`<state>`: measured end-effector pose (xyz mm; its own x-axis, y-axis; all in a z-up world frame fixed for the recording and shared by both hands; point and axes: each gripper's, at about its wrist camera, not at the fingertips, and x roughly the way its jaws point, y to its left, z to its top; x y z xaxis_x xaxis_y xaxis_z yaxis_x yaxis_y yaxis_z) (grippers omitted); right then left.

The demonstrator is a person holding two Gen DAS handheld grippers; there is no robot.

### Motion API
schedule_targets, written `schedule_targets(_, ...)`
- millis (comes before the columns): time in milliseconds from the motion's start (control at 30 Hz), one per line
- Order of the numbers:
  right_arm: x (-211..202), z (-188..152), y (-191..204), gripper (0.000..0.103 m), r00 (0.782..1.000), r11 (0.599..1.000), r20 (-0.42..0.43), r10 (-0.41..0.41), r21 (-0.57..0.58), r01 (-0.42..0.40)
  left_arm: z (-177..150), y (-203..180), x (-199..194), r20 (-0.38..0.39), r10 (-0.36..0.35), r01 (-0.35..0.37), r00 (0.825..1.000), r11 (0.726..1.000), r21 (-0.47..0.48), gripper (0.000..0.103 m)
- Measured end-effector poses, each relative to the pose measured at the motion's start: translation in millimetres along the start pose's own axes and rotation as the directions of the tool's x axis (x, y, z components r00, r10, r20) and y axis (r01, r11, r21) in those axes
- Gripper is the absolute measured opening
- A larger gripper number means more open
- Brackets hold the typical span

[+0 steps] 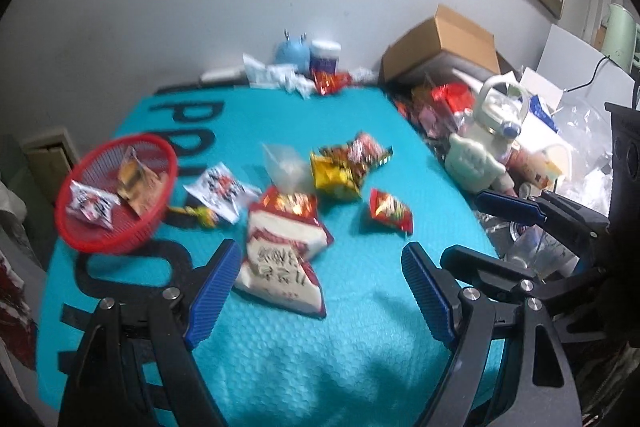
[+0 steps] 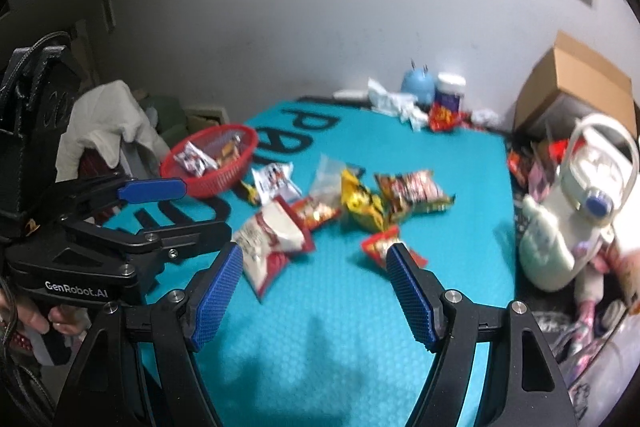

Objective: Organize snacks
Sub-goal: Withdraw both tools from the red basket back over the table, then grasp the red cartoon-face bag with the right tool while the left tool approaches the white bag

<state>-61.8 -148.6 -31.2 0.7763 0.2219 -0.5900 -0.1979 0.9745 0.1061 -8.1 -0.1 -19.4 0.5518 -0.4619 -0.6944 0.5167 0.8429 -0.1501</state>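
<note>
A red mesh basket [image 1: 92,239] [image 2: 236,167] holds two snack packets at the left of the teal mat [image 1: 360,327] [image 2: 340,307]. Loose snacks lie mid-mat: a large red-and-white bag [image 1: 280,251] [image 2: 272,239], a white packet [image 1: 218,189] [image 2: 276,181], a clear bag [image 1: 286,167], a yellow bag [image 1: 332,175] [image 2: 360,203], a red-brown bag [image 1: 366,151] [image 2: 416,193] and a small red packet [image 1: 390,209] [image 2: 380,245]. My left gripper [image 1: 320,287] is open and empty above the large bag. My right gripper [image 2: 314,291] is open and empty near the small red packet.
A white figure-shaped bottle [image 1: 480,151] [image 2: 560,227] and clutter stand off the mat's right edge. A cardboard box [image 1: 444,43] [image 2: 576,87], a blue toy [image 1: 294,53], a jar [image 1: 325,57] and wrappers sit at the back. Each gripper shows beside the other.
</note>
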Motion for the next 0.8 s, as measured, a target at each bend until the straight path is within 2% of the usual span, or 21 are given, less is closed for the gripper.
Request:
schedule_targets(133, 12, -8, -12, 0.075, 0.999, 1.000, -0.033, 0.002, 0.031, -0.001, -7, 0, 18, -0.033, -0.006, 0.005, 0.999, 1.000, -0.016, 0.082)
schedule_targets(267, 26, -12, -19, 0.075, 0.997, 1.000, -0.071, 0.021, 0.018, -0.020, -11, 3, 36, -0.057, 0.037, -0.038, 0.998, 0.999, -0.027, 0.082)
schedule_targets(400, 42, -15, -27, 0.075, 0.994, 0.999, -0.103, 0.035, 0.019, -0.034, -13, 9, 52, -0.082, 0.031, -0.037, 0.996, 0.997, -0.068, 0.082)
schedule_targets(500, 54, -15, -35, 0.075, 0.992, 0.999, -0.121, 0.039, 0.033, -0.035, -12, 14, 63, -0.092, 0.058, -0.066, 0.994, 0.995, -0.080, 0.082)
schedule_targets(633, 70, -8, -45, 0.075, 0.990, 1.000, -0.139, 0.021, 0.018, -0.019, -7, 20, 74, -0.088, 0.111, -0.117, 0.990, 0.991, -0.068, 0.082)
schedule_targets(800, 93, -3, -52, 0.075, 0.987, 0.999, -0.157, -0.021, -0.029, 0.017, -2, 30, 90, -0.117, 0.130, -0.138, 0.985, 0.989, -0.061, 0.082)
